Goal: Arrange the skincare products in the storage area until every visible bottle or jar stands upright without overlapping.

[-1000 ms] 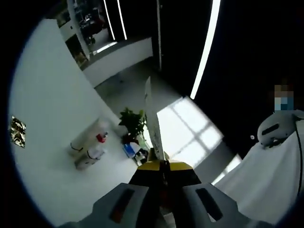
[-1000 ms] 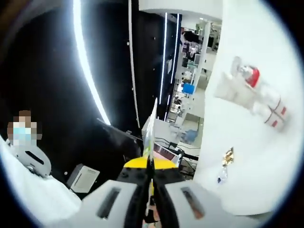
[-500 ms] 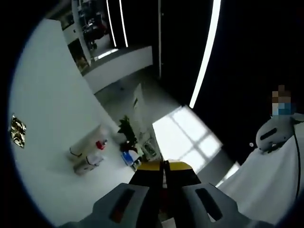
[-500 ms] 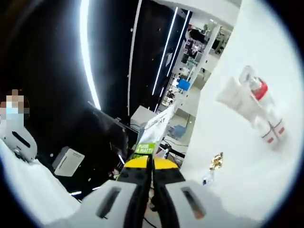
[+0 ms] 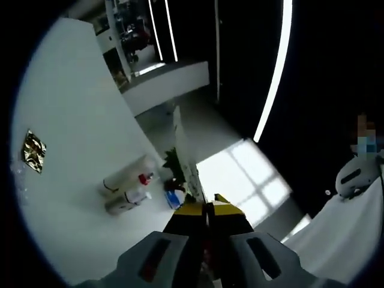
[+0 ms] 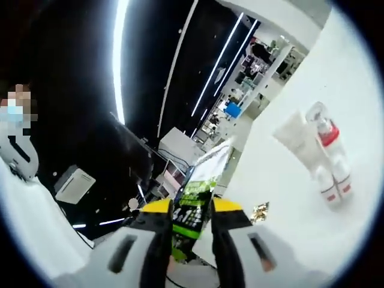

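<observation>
White tabletop (image 5: 72,180) fills the left of the left gripper view and the right of the right gripper view (image 6: 312,240), with a dark room crossed by bright light strips behind it.

Nearest in the left gripper view, the left gripper (image 5: 208,211) has its yellow-tipped jaws pressed together on the lower edge of a thin flat sachet (image 5: 186,156), seen almost edge-on and rising away from the tips. Just past the tips on the table lie the skincare products: a white tube (image 5: 126,175), a bottle with a red cap (image 5: 144,179) and a small white bottle (image 5: 127,201), all on their sides and lying close together (whether they touch I cannot tell). A small blue item (image 5: 174,197) sits at the table edge beside them. Farther off, well apart on the bare white surface, lies a crumpled gold foil scrap (image 5: 33,151).

In the right gripper view, the right gripper (image 6: 191,210) has its jaws parted, and a green and white sachet (image 6: 201,192) stands in the gap between them; whether the jaws actually touch it I cannot tell. Just beside the right jaw lies the gold scrap (image 6: 259,211). Beyond it, the white tube (image 6: 300,147), the red-capped bottle (image 6: 329,135) and two small white bottles (image 6: 333,183) lie together. A person in white (image 6: 24,210) is at the left edge.
</observation>
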Motion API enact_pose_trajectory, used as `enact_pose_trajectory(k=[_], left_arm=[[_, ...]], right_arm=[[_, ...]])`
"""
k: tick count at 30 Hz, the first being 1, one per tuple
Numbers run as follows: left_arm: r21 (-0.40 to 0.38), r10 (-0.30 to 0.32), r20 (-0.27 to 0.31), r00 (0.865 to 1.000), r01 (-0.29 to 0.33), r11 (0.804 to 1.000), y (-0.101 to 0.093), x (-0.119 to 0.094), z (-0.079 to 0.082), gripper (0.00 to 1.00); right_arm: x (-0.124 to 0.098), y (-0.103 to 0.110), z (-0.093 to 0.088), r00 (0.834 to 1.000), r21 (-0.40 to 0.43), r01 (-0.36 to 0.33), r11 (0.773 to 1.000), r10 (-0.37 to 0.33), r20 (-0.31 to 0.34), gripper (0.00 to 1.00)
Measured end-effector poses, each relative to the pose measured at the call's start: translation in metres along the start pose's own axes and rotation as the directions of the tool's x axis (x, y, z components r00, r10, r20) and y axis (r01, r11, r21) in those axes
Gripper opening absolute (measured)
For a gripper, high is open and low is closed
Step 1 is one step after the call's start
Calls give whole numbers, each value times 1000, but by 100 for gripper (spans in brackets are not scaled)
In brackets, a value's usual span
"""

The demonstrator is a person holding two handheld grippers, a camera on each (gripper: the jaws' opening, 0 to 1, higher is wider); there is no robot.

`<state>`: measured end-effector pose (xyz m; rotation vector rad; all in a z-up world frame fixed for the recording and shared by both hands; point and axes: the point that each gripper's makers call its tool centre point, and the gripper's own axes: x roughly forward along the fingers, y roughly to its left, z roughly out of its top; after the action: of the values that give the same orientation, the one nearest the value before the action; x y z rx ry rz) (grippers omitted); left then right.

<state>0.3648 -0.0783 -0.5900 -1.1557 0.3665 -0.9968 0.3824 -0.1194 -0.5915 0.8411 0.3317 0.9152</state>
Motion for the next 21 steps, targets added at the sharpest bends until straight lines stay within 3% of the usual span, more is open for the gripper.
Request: enact_pose_trajectory(k=[9,15,21], left_arm=[[-11,50,3,999,-50,999,14,-1,2,0],[-21,94,2,996,-94,995,28,2,1,0],[-38,127,1,992,-126,991,41,4,0,0]], right_arm=[[0,-7,-11,997,-89,27,996,-33,-69,44],[-1,-13,-18,992,-188,54,981,-75,-106,64],[-6,-22,-25,984,-227,78,971,-112,-142,71]])
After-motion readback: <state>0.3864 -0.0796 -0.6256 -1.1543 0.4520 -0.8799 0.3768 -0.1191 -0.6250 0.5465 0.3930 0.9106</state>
